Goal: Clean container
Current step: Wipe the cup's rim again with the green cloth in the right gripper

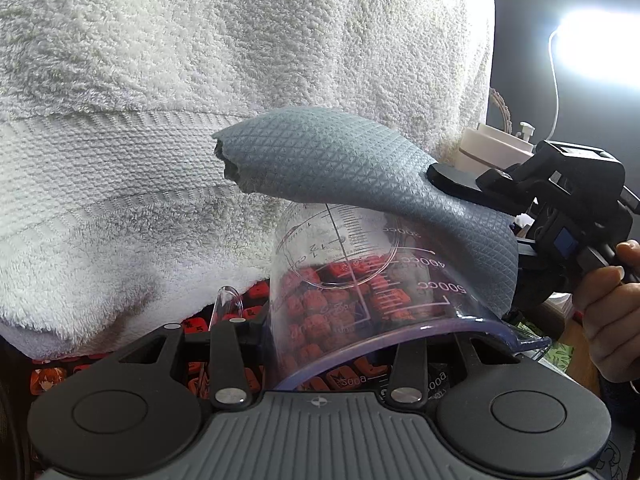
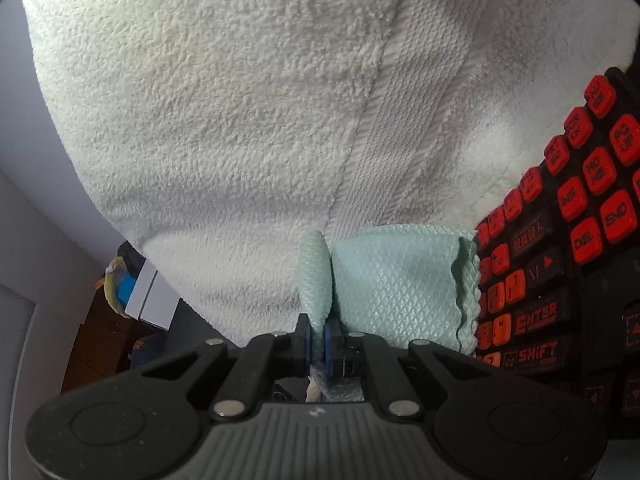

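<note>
A clear measuring cup with printed cc marks sits between the fingers of my left gripper, rim toward the camera and handle at the left. The left gripper is shut on it. A grey-blue textured cloth lies draped over the cup's upper side. My right gripper comes in from the right, held by a hand, and pinches that cloth. In the right wrist view the cloth looks pale teal and bulges out from between the shut fingers of the right gripper.
A thick white towel fills the background in both views, the towel lying partly over a black keyboard with red keys. A white pump container and a bright lamp are at the right. A white box sits low left.
</note>
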`<state>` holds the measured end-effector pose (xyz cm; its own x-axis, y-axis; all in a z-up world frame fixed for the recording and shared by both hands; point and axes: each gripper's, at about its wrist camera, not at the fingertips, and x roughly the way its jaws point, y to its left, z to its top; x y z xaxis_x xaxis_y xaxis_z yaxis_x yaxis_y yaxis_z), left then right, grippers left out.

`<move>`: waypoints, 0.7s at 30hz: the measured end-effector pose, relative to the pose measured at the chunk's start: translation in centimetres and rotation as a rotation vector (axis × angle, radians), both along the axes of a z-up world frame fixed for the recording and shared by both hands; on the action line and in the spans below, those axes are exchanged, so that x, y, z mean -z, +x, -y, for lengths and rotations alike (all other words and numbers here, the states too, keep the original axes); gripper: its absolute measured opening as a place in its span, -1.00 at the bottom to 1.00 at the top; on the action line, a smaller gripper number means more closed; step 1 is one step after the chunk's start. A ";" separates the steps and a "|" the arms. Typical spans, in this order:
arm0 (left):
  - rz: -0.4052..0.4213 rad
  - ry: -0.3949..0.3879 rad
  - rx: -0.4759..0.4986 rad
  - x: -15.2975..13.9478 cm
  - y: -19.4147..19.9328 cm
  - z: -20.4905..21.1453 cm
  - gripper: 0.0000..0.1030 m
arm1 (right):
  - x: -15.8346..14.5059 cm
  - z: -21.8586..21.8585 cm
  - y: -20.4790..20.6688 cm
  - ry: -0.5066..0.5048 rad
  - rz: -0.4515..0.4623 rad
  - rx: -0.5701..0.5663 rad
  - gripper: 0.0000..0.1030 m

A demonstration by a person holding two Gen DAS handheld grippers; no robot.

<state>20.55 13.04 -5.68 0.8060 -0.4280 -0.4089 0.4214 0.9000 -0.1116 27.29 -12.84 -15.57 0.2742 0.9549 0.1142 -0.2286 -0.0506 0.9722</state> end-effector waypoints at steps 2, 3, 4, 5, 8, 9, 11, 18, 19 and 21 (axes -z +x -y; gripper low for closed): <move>0.000 -0.001 0.000 0.0 0.0 0.1 -0.23 | 0.2 0.4 0.2 0.008 -0.013 0.014 -0.91; 0.000 -0.001 0.000 0.0 0.0 0.1 -0.23 | 0.3 0.6 0.3 0.013 -0.020 0.021 -0.91; 0.000 -0.002 0.000 0.0 0.1 0.1 -0.23 | 0.2 0.1 0.1 0.010 -0.014 0.005 -0.91; 0.000 -0.002 0.000 0.0 0.1 0.1 -0.23 | 0.0 -0.6 -0.1 0.004 -0.004 -0.020 -0.91; 0.000 -0.001 0.000 0.0 0.1 0.1 -0.23 | -0.7 -2.3 -0.9 -0.021 0.037 -0.079 -0.91; 0.000 0.001 0.000 0.0 0.1 0.2 -0.23 | -0.9 -2.5 -1.1 -0.034 0.052 -0.081 -0.91; 0.000 0.001 0.001 0.0 0.1 0.4 -0.23 | -1.2 -2.3 -1.2 -0.050 0.069 -0.072 -0.91; 0.000 0.000 0.001 -0.1 0.2 0.8 -0.23 | -0.7 0.1 -0.3 -0.036 0.033 0.027 -0.91; 0.000 -0.001 0.001 -0.1 0.2 0.8 -0.23 | -0.6 0.6 -0.1 -0.036 0.028 0.046 -0.91; 0.000 -0.002 0.001 -0.1 0.3 0.8 -0.23 | -0.5 1.5 0.2 -0.036 0.017 0.084 -0.90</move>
<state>20.80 12.23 -5.61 0.8052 -0.4299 -0.4083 0.4226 0.8992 -0.1133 27.49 -14.37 -15.11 0.3517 0.9322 0.0859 -0.2474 0.0040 0.9689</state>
